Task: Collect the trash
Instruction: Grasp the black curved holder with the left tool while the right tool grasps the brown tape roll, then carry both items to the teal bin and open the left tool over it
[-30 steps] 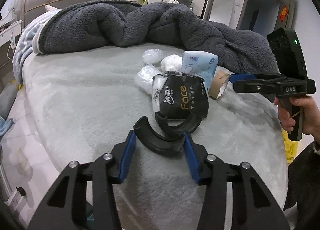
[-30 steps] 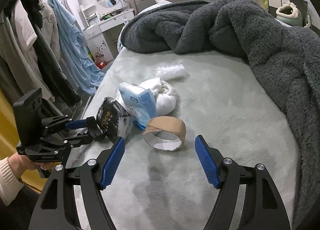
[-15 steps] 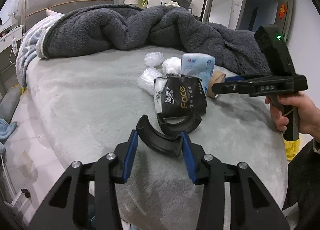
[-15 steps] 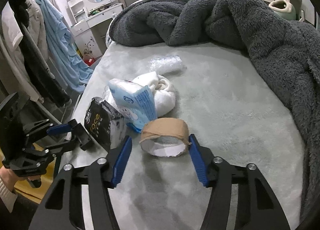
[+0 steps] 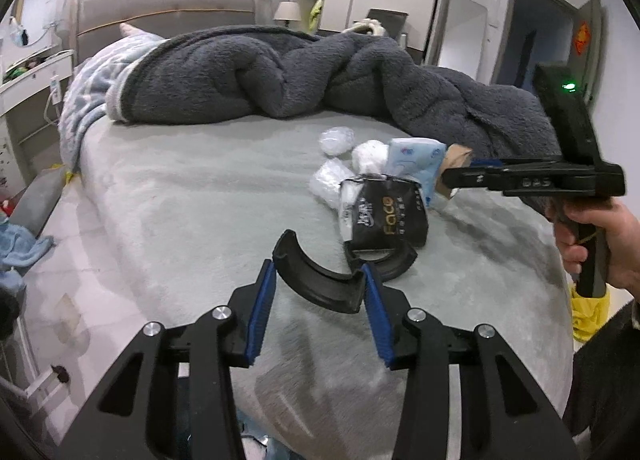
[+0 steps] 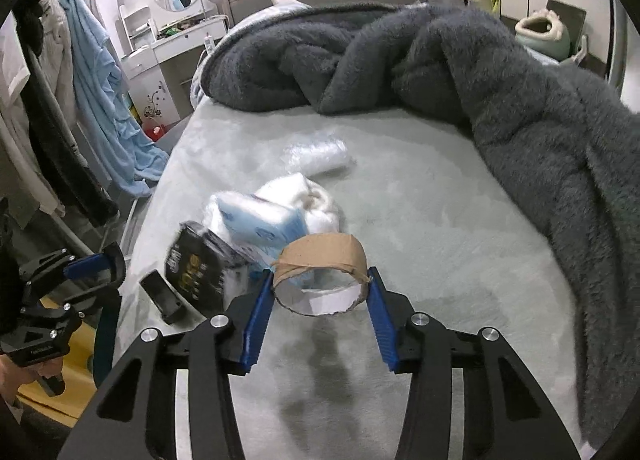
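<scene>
With its two blue pads pressed on the ends of a curved black plastic piece, the left gripper holds that piece clear of the grey bed cover. The jaws of the right gripper have just been closing, and they now clamp one empty cardboard tape roll between the pads, its open side facing the camera. A second curved black piece lies on the cover just beyond the left gripper, touching one black tissue pack marked "Face". One light blue tissue pack stands behind the black pack, beside a white wad. Two crumpled clear plastic wraps are visible: one left of the black pack, one farther back. A single dark grey fleece blanket is heaped across the far side of the bed. A person's hand grips the right gripper's handle at the right edge.
</scene>
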